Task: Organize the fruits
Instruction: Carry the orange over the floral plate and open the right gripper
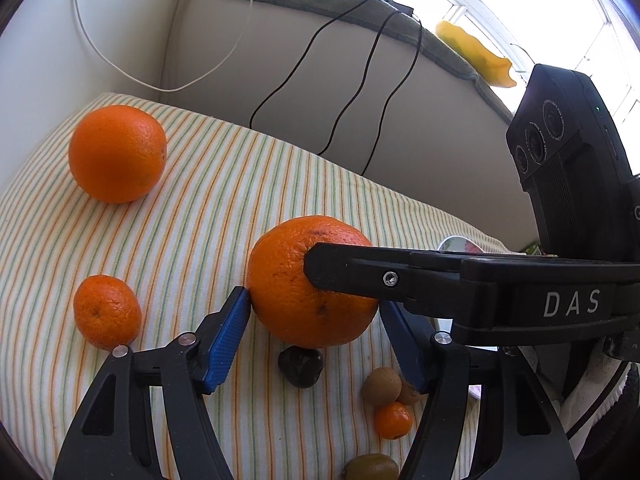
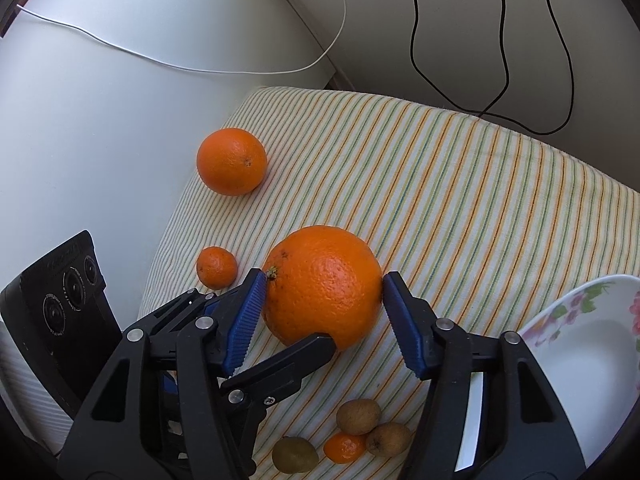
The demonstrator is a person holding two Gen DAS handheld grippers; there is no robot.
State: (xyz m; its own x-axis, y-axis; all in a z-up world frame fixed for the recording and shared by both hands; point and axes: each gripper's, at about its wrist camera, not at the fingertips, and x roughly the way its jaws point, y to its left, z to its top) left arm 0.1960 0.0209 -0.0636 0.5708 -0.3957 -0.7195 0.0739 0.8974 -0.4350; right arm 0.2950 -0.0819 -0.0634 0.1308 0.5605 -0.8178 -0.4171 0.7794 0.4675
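A large orange is caught between both grippers over the striped cloth. My left gripper has one blue pad on the orange's left side; its other pad meets the lower right, half hidden behind the right gripper's black finger. My right gripper presses its blue pads on the orange's two sides, crossing the left gripper's finger. I cannot tell whether the orange rests on the cloth.
A medium orange and a mandarin lie to the left. Three kiwis, a small mandarin and a dark fruit lie near me. A floral white bowl stands right. Cables hang behind.
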